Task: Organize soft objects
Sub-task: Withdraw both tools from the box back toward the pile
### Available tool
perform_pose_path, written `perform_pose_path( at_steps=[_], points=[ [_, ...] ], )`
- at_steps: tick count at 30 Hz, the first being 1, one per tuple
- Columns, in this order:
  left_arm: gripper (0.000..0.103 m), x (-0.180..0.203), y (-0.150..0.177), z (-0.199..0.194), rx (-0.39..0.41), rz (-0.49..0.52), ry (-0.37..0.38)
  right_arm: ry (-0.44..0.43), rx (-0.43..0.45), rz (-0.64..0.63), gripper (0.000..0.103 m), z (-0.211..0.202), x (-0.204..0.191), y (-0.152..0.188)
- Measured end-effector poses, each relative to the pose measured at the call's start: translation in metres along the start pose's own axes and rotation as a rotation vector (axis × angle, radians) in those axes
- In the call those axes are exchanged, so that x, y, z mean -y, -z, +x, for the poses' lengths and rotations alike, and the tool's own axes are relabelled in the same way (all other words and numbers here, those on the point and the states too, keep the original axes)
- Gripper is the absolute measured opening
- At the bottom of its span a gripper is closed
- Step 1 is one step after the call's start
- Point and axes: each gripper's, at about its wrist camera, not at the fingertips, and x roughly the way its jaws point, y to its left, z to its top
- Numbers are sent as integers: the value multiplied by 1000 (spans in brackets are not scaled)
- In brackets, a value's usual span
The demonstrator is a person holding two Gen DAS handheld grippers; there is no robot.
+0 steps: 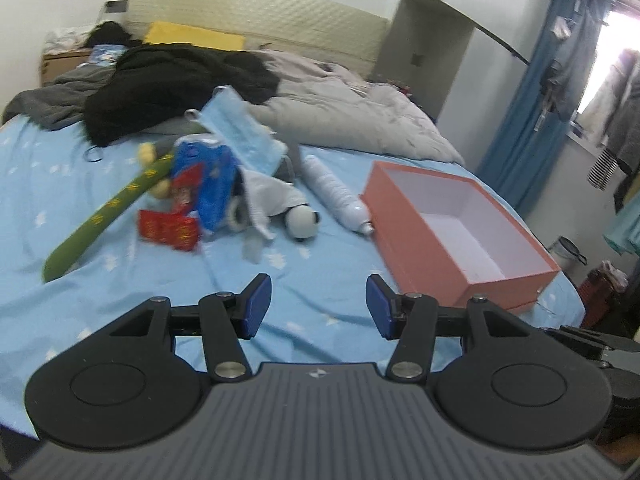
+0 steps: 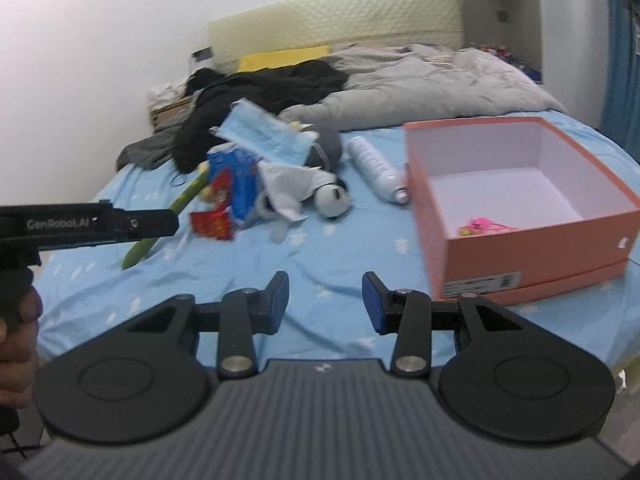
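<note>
A pile lies mid-bed: a long green plush (image 1: 96, 210) (image 2: 160, 232), a panda plush (image 1: 302, 220) (image 2: 332, 198), a grey plush (image 2: 328, 146), blue face masks (image 1: 240, 128) (image 2: 264, 132), a blue packet (image 1: 212, 184) (image 2: 238, 180) and red envelopes (image 1: 170, 228) (image 2: 212, 222). An open salmon box (image 1: 428, 256) (image 2: 532, 256) stands to the right, with a small pink item (image 2: 482, 227) inside. My left gripper (image 1: 319, 306) is open and empty over the sheet, short of the pile. My right gripper (image 2: 325, 302) is open and empty, left of the box's front corner.
A white plastic bottle (image 1: 336, 194) (image 2: 378, 170) lies between pile and box. Black clothing (image 1: 168, 84) (image 2: 264, 92) and a grey duvet (image 1: 352, 116) (image 2: 432, 84) cover the bed's far end. The other gripper's body (image 2: 88, 226) reaches in at left.
</note>
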Motion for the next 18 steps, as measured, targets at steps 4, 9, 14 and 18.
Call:
perform_pose_path(
  at_steps=[4,9,14,18],
  points=[
    [59,-14,7,-11,8,-17,-39,-37,-16,-20,44,3,-14,3],
    [59,-29,19,-16,-1,-50,-83,-67,-26,-45,44,5,-27,10],
    [59,-41,30,-11,-10,-67,-109,-85,-53,-55,44,14,-32,15],
    [59,-49,34,5,-22,-94,-113,-92,-68,-67,44,27,-33,19]
  ],
)
